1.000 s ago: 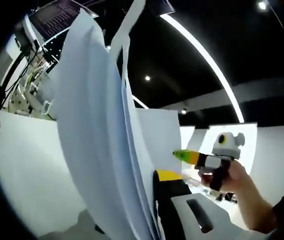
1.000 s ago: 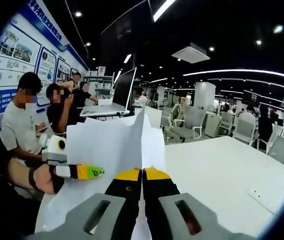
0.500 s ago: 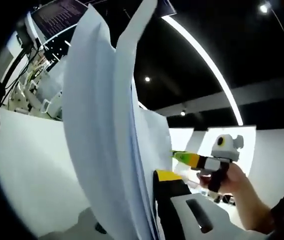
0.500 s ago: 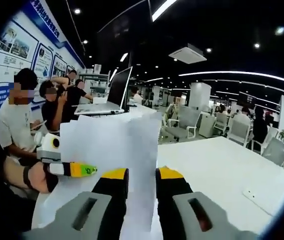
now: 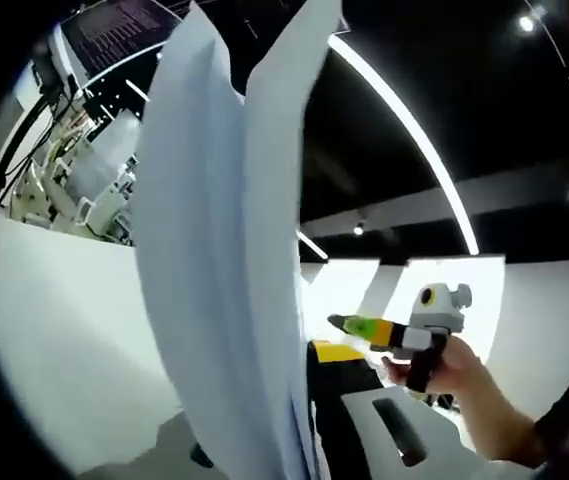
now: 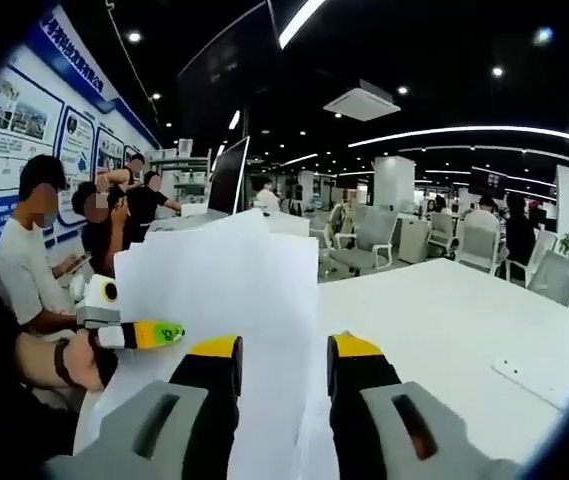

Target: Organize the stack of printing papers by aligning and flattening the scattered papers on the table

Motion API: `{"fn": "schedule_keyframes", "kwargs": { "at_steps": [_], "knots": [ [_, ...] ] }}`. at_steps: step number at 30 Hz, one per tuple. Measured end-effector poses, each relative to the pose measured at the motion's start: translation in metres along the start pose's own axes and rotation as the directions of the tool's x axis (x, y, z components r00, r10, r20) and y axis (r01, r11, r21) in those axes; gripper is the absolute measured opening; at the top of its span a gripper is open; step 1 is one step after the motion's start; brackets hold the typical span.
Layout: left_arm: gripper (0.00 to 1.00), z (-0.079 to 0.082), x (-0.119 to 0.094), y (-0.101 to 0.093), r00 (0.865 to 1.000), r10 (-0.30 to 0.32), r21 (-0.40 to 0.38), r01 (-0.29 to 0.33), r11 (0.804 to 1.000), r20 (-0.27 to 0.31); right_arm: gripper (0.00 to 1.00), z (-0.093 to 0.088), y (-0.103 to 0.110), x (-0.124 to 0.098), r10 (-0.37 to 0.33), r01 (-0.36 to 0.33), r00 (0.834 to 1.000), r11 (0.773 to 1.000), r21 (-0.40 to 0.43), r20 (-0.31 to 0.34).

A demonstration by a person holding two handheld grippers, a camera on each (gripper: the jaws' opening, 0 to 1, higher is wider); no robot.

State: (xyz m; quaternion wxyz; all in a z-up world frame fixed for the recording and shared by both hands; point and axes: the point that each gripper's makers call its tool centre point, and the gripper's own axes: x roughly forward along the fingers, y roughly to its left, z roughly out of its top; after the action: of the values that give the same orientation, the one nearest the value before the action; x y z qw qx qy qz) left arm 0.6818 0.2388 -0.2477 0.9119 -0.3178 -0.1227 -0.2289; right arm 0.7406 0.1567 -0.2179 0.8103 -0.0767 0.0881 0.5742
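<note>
Jaws of the right gripper (image 6: 283,358) parted around upright papers (image 6: 229,300); left gripper (image 5: 299,400) grasps them.

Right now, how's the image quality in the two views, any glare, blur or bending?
Left gripper view: the paper stack looms close and soft, the ceiling light strip flares and curves. Right gripper view: sharper, evenly lit; the white table looks bright, fisheye bows the wall posters.

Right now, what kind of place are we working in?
Likely an open office or demo hall: a monitor on a far desk, rows of office chairs around white tables, and poster boards on the wall.
</note>
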Motion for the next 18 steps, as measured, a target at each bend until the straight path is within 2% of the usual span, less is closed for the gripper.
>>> {"fn": "schedule_keyframes", "kwargs": {
  "at_steps": [2, 4, 6, 9, 12, 14, 16, 18],
  "knots": [
    [0.06, 0.001, 0.0, -0.001, 1.0, -0.007, -0.006, 0.007, 1.0, 0.001, 0.31, -0.001, 0.0, -0.002, 0.014, -0.014, 1.0, 1.0, 0.004, 0.002],
    [0.06, 0.002, 0.0, -0.005, 1.0, -0.029, -0.017, 0.029, 0.999, 0.008, 0.33, -0.004, 0.005, -0.004, 0.071, -0.071, 0.997, 0.997, 0.019, 0.0],
    [0.06, 0.004, 0.0, -0.008, 0.999, -0.045, -0.027, 0.045, 0.999, 0.013, 0.35, -0.007, 0.007, -0.006, 0.105, -0.105, 0.994, 0.994, -0.021, -0.009],
    [0.06, 0.006, 0.0, -0.012, 0.998, -0.066, -0.036, 0.066, 0.997, 0.022, 0.35, -0.016, 0.002, -0.009, 0.091, -0.093, 0.995, 0.994, -0.048, -0.043],
    [0.06, 0.009, 0.0, -0.019, 0.994, -0.106, -0.037, 0.108, 0.993, 0.037, 0.36, -0.019, -0.003, -0.011, 0.093, -0.096, 0.994, 0.995, -0.042, -0.048],
    [0.06, 0.012, 0.0, -0.029, 0.986, -0.154, -0.061, 0.157, 0.986, 0.057, 0.38, -0.016, 0.001, -0.012, 0.123, -0.123, 0.992, 0.992, -0.017, -0.027],
    [0.06, 0.012, -0.001, -0.031, 0.985, -0.164, -0.06, 0.168, 0.984, 0.06, 0.35, -0.014, 0.006, -0.014, 0.148, -0.148, 0.989, 0.989, -0.014, -0.021],
    [0.06, 0.013, -0.002, -0.038, 0.979, -0.195, -0.059, 0.198, 0.978, 0.061, 0.33, -0.013, 0.012, -0.019, 0.182, -0.184, 0.983, 0.981, -0.068, -0.03]
  ]
}}
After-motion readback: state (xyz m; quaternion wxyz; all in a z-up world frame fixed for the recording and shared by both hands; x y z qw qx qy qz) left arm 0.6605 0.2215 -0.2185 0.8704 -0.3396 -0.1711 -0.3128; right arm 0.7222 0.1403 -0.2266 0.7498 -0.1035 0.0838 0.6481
